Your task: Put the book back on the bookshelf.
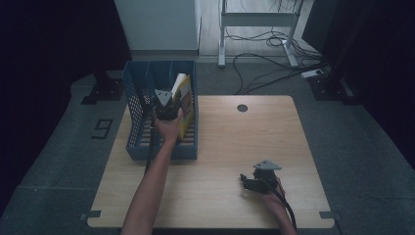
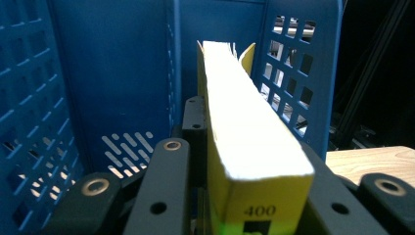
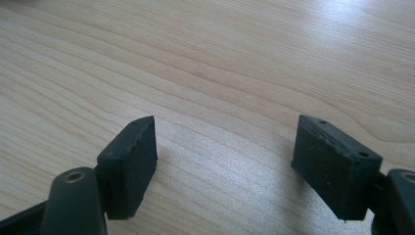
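Left gripper (image 2: 244,196): jaws clamped on a yellow book (image 2: 249,142), held upright inside the blue file rack (image 1: 134,105) at the table's (image 1: 235,147) left | Right gripper (image 3: 225,161): jaws wide apart, nothing between them, just above bare wood.

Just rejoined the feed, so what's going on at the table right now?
The left gripper is clamped on a thick yellow-covered book, holding it upright inside the blue plastic mesh file rack at the wooden table's far left. The right gripper rests low over bare tabletop, jaws open, holding nothing.
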Available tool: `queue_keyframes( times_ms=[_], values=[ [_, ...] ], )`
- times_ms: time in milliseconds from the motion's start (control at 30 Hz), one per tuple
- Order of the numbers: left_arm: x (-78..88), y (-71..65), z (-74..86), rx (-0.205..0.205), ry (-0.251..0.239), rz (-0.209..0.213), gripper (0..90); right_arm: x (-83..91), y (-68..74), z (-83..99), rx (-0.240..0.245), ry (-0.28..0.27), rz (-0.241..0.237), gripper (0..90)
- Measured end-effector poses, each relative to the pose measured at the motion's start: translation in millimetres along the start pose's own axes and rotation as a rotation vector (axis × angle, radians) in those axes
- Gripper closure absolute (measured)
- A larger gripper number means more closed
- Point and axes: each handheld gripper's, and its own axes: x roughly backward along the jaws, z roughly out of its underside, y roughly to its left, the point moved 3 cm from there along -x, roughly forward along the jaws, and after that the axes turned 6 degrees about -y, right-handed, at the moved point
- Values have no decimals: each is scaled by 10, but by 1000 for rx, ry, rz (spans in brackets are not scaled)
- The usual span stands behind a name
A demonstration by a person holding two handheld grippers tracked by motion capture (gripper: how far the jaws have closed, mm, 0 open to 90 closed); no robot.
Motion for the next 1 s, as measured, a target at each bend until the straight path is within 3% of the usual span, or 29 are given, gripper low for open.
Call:
queue_keyframes(
  times_ms=[100,600,700,867,1000],
  values=[
    [-28,-6,22,14,6,3,756,0,-1,0,-1,0,0,236],
    [-64,-32,88,2,0,-10,751,1,-3,0,-3,-1,-2,236],
    [-44,-32,90,12,-12,-8,732,1,-3,0,-3,-1,-3,236],
    [45,-72,28,-12,-57,2,669,1,0,1,1,0,0,236],
    [110,-62,24,-8,-57,8,647,1,1,1,3,1,0,236]
  ],
)
